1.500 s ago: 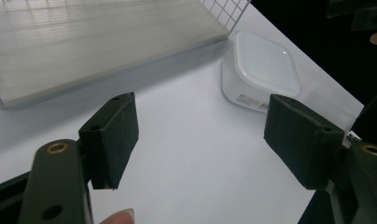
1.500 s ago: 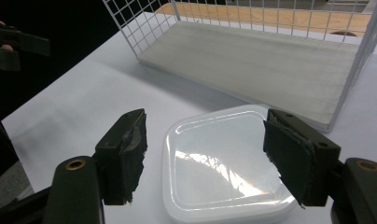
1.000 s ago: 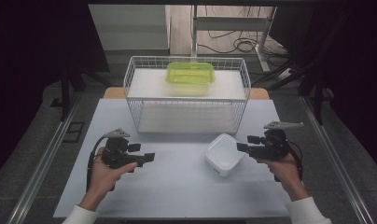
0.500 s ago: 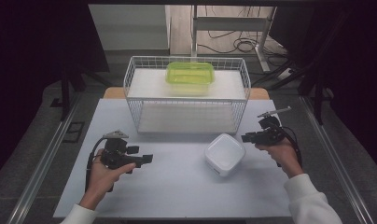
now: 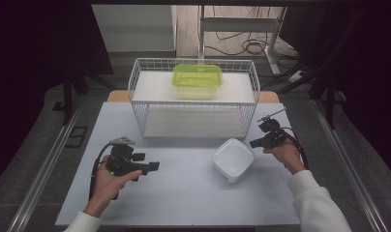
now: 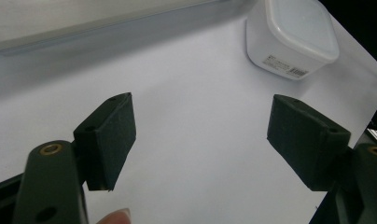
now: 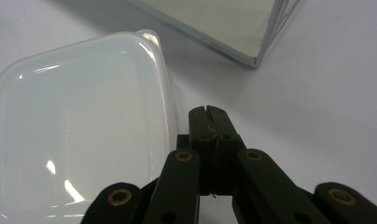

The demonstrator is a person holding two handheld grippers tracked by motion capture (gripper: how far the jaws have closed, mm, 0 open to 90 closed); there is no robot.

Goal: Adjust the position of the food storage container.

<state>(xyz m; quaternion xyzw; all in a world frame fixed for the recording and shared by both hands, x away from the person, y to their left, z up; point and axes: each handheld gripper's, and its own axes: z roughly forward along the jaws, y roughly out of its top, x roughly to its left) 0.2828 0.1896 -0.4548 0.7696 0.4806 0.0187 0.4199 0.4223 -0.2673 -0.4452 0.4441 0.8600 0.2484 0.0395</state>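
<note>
A white lidded container (image 5: 233, 159) sits on the white table, right of centre. My right gripper (image 5: 254, 143) is just off its right edge, and its jaws have just been closing. In the right gripper view that gripper (image 7: 208, 112) is shut with nothing between the pads, right beside the container's lid (image 7: 79, 126). My left gripper (image 5: 152, 166) hovers at the table's left and points right. Its jaws (image 6: 200, 135) stand wide open and empty, with the container (image 6: 294, 37) farther off. A green lidded container (image 5: 197, 79) rests on top of the white wire rack (image 5: 193, 104).
The wire rack stands at the back middle of the table, and its near corner (image 7: 252, 42) lies just beyond my right gripper. Metal rails run along both sides of the table (image 5: 184, 193). Cables lie on the floor behind.
My right hand has moved away from the person and slightly down toward the white container, and its jaws have gone from open to shut. The left hand has stayed put.
</note>
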